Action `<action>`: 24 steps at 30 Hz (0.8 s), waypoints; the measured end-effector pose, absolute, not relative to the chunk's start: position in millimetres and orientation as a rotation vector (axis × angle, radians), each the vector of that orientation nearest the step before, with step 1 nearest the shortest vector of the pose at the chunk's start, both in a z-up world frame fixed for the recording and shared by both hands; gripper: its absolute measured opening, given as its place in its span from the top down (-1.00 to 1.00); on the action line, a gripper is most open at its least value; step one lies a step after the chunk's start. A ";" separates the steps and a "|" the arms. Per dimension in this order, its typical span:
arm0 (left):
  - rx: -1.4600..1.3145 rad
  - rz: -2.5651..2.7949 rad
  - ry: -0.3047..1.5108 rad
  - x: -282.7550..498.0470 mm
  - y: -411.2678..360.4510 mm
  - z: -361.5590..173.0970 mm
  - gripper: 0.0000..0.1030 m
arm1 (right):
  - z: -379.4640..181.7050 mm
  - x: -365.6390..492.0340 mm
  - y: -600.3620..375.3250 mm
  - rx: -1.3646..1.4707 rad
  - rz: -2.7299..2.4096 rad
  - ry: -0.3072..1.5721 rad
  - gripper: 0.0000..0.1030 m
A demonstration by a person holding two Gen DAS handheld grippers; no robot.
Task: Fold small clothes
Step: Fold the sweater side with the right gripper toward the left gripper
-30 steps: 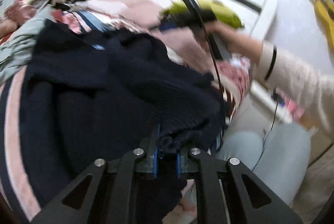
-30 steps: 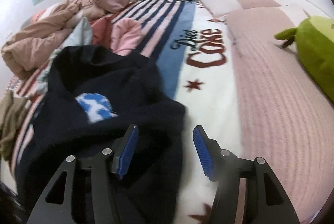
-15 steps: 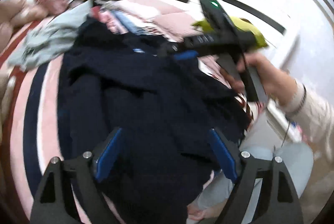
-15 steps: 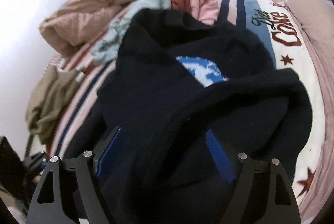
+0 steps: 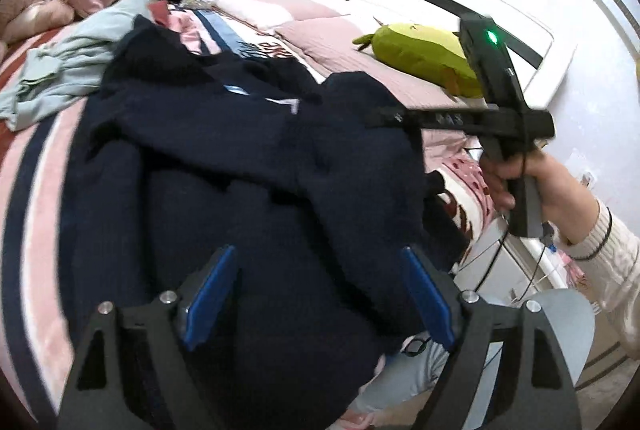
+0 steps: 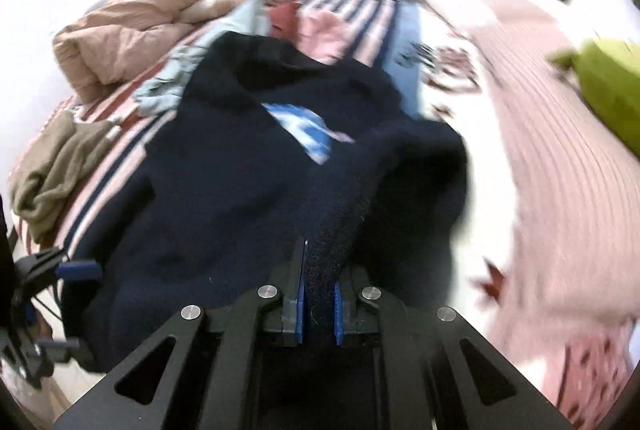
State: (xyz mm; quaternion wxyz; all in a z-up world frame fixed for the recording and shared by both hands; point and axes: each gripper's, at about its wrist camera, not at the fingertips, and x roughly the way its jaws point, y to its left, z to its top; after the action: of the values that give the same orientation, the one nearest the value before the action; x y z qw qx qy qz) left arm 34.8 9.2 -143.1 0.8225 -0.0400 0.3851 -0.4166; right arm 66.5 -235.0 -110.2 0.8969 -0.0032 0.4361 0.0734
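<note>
A dark navy sweater [image 5: 224, 165] with a blue and white patch [image 6: 308, 129] lies crumpled on the striped bed cover. My left gripper [image 5: 316, 298] is open, its blue pads spread wide just above the sweater's near edge. My right gripper [image 6: 319, 306] is shut on a fold of the navy sweater [image 6: 340, 222] at its right side. In the left wrist view the right gripper [image 5: 460, 117] is held over the sweater's far right edge. In the right wrist view the left gripper [image 6: 76, 270] shows at the far left edge.
A light blue garment [image 5: 68, 65], a pink garment [image 6: 324, 33] and a khaki garment [image 6: 52, 165] lie around the sweater. A tan duvet [image 6: 132, 33] is bunched at the back. A green plush toy [image 5: 420, 57] lies on the pink bedspread [image 6: 560, 169].
My left gripper let go of the sweater and opened wide. My right gripper, open a second ago, moved over the sweater and closed on a fold of it.
</note>
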 end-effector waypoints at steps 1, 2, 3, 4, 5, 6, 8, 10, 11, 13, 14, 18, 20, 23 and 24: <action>-0.087 -0.897 0.827 36.1 2.0 -144.4 -0.55 | -114.9 63.1 -240.3 -0.001 0.137 0.916 0.91; -0.088 -0.904 0.834 36.6 -3.7 -145.5 -0.53 | -122.8 57.2 -249.3 0.008 0.116 0.935 0.91; -0.087 -0.913 0.844 37.6 -9.6 -147.2 -0.46 | -129.1 53.7 -254.0 0.022 0.105 0.951 0.91; -0.083 -0.918 0.858 37.7 -16.9 -148.8 -0.40 | -136.9 50.6 -260.3 0.044 0.097 0.967 0.91; -0.073 -0.922 0.873 37.6 -24.8 -151.3 -0.37 | -146.2 47.3 -266.9 0.075 0.092 0.981 0.91; -0.069 -0.931 0.884 37.4 -30.4 -153.2 -0.34 | -151.8 45.8 -270.0 0.097 0.095 0.986 0.91; -0.072 -0.969 0.913 35.0 -42.1 -158.4 -0.25 | -158.8 42.7 -273.5 0.126 0.103 0.984 0.91; -0.063 -0.995 0.936 30.0 -54.2 -162.7 0.04 | -159.6 41.6 -273.4 0.130 0.106 0.974 0.91; -0.047 -0.995 0.946 27.1 -61.5 -165.3 0.18 | -159.0 41.5 -273.6 0.134 0.110 0.968 0.91; -0.037 -0.983 0.968 25.0 -69.7 -170.0 0.94 | -157.9 42.0 -275.8 0.150 0.122 0.965 0.91; -0.046 -0.969 0.977 26.2 -71.0 -170.1 0.94 | -157.8 42.1 -275.6 0.154 0.124 0.964 0.91; -0.053 -0.899 0.865 25.9 -45.3 -140.5 0.94 | -151.4 42.3 -269.5 0.183 0.179 0.955 0.77; -0.024 -0.839 0.815 29.7 -20.3 -117.1 0.94 | -144.1 43.2 -264.4 0.220 0.243 0.945 0.30; 0.013 -0.716 0.777 43.0 21.2 -90.9 0.94 | -129.5 46.5 -255.3 0.174 0.237 0.904 0.09; 0.022 -0.674 0.764 45.3 33.8 -84.9 0.94 | -126.0 48.8 -253.3 0.153 0.229 0.895 0.09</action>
State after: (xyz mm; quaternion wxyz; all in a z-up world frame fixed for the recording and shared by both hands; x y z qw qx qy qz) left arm 45.3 33.8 -84.9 0.8729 0.0103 0.3657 -0.3228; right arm 48.8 -253.3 -126.0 0.8925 0.0735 0.4311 0.1106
